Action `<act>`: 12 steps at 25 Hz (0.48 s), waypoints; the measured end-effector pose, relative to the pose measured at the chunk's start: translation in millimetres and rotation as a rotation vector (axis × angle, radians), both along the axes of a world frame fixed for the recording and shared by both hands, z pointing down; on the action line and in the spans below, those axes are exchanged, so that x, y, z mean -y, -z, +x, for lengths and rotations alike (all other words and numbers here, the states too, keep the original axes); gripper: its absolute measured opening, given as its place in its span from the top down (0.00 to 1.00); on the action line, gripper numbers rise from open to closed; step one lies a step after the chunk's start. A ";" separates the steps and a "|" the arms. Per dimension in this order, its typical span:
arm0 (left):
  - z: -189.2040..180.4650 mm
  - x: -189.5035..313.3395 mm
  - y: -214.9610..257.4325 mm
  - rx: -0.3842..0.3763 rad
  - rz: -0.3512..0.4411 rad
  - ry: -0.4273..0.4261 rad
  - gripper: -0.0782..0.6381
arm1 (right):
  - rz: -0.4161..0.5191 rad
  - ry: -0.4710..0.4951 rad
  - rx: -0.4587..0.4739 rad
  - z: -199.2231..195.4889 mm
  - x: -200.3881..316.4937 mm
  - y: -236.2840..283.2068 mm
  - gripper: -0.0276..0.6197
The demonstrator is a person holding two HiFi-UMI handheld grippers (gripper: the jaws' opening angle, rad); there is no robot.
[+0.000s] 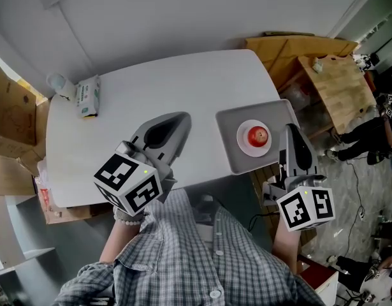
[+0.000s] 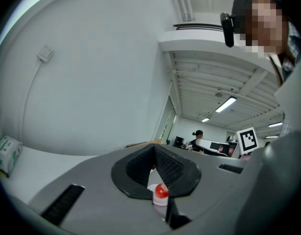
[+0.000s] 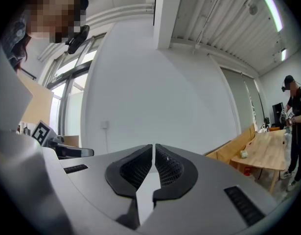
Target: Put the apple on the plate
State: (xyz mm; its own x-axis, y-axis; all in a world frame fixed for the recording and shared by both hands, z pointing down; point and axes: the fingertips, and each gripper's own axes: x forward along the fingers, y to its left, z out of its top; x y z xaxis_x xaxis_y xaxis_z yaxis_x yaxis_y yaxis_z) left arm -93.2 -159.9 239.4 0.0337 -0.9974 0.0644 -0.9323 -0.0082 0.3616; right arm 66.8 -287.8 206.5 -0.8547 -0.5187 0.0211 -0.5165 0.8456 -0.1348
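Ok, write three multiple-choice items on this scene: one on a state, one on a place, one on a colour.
1. The right gripper is: A shut and empty; B wide open; C holding the apple.
2. The apple lies: A on the floor; B on the plate; C in the right gripper.
3. The apple is: A green; B yellow; C red.

Answers: 1 A, its jaws stand together with nothing between them; 2 B, the head view shows it mid-plate; 3 C, its skin shows red.

Head view steeply down over table (image 1: 151, 88); gripper views low, level; apple (image 1: 258, 134) shared with the left.
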 end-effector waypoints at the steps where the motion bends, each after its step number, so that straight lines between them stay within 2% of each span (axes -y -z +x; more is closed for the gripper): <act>1: 0.1 0.1 -0.9 0.000 -0.003 -0.002 0.88 | 0.003 -0.001 -0.002 0.0 -0.1 0.4 0.91; 12: 6.6 6.0 -2.2 0.002 -0.009 -0.035 0.88 | -0.008 -0.016 -0.012 3.2 1.8 -3.6 0.91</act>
State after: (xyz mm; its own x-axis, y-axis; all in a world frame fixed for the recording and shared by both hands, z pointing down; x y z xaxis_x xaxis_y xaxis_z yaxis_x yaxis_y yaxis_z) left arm -86.6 -165.9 241.6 0.0682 -0.9950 0.0731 -0.9324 -0.0375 0.3595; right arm 70.0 -289.6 210.1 -0.8460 -0.5319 0.0357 -0.5314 0.8362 -0.1353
